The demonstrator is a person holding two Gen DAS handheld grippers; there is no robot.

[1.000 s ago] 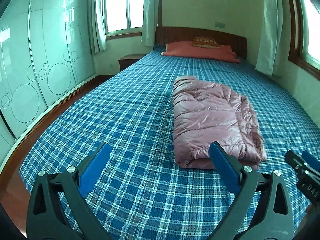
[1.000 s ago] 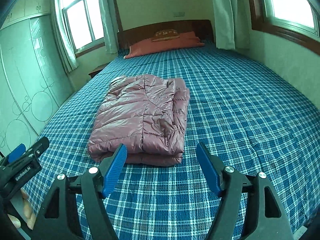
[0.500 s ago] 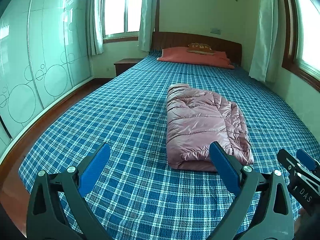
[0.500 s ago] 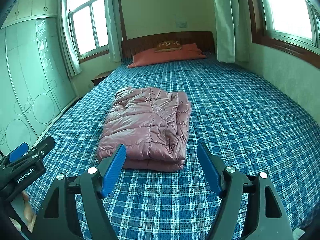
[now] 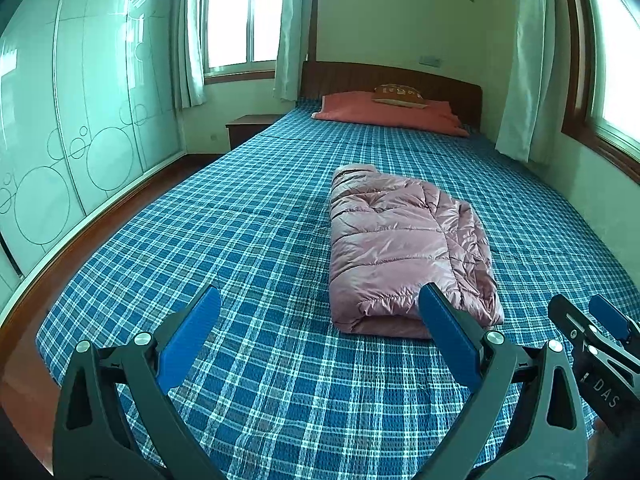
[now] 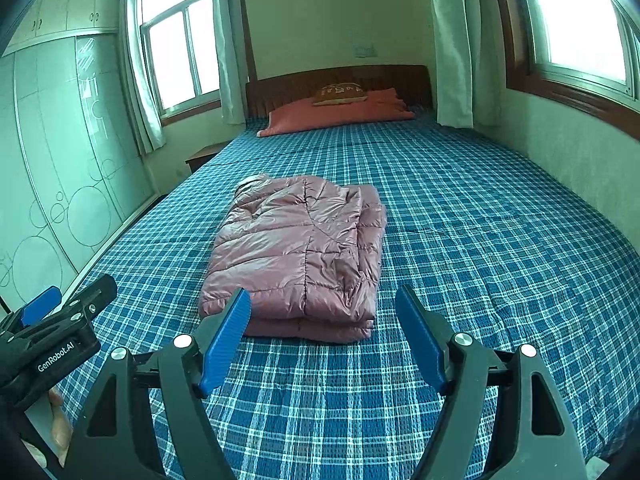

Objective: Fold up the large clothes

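Right wrist view alone shows fingers [image 6: 56, 428] under left gripper [image 6: 76, 300].

Black left tool [image 5: 319, 313], blue pads, silver screws, white lettering, perhaps "DAS"

bed [image 5: 248, 240] – blue plaid | wardrobe [image 5: 80, 120] – glass doors | windows [image 5: 240, 20] bright

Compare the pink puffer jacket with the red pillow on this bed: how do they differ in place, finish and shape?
The pink puffer jacket lies folded mid-bed, near the cameras; the red pillow lies against the headboard. The jacket is shiny and quilted in a thick bundle; the pillow looks matte, flat and wide. A small brown cushion rests on the pillow; nothing lies on the jacket. Both rest on the blue plaid bedspread.
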